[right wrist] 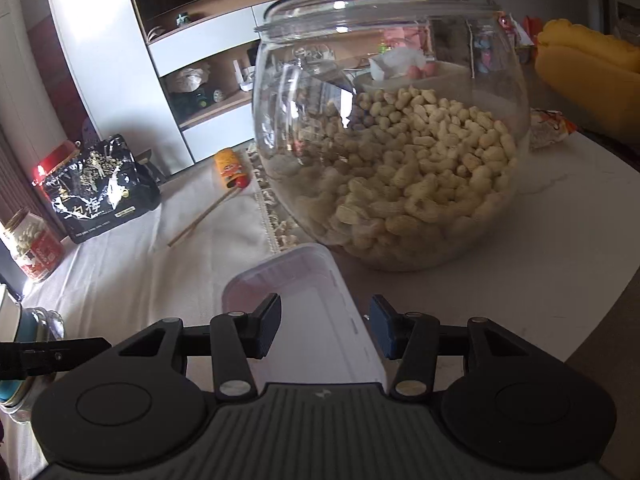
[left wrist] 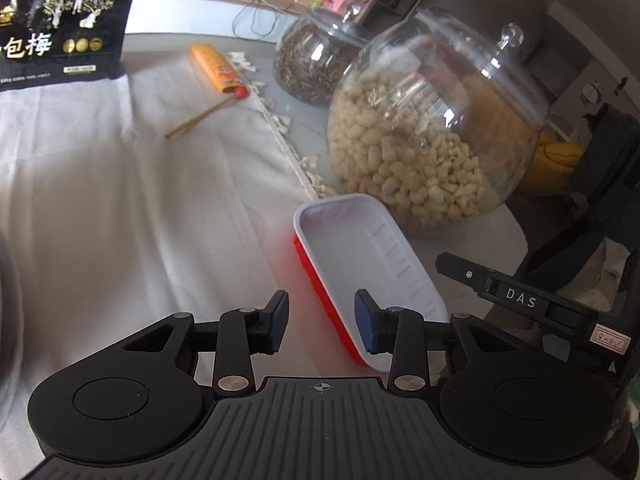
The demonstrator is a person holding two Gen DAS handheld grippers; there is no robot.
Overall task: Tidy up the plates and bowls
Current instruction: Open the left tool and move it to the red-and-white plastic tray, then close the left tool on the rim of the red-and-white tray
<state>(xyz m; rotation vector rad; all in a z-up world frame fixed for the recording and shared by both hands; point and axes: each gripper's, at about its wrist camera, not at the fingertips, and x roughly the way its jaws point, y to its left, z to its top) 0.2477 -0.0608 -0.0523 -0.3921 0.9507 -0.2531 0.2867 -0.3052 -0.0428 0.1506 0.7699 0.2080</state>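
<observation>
little looks sorted yet: the white rectangular plastic dish with red outer wall point(left wrist: 360, 264) lies on the white tablecloth point(left wrist: 120, 200), ungrasped. the left gripper point(left wrist: 321, 320) and right gripper point(right wrist: 325, 326) both hover over it, fingers wide and empty. the round glass jar of peanuts point(right wrist: 392, 140) crowds just behind it.

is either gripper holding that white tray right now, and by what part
Neither. The left gripper and right gripper are both open, straddling the white tray without clamping it.
</observation>
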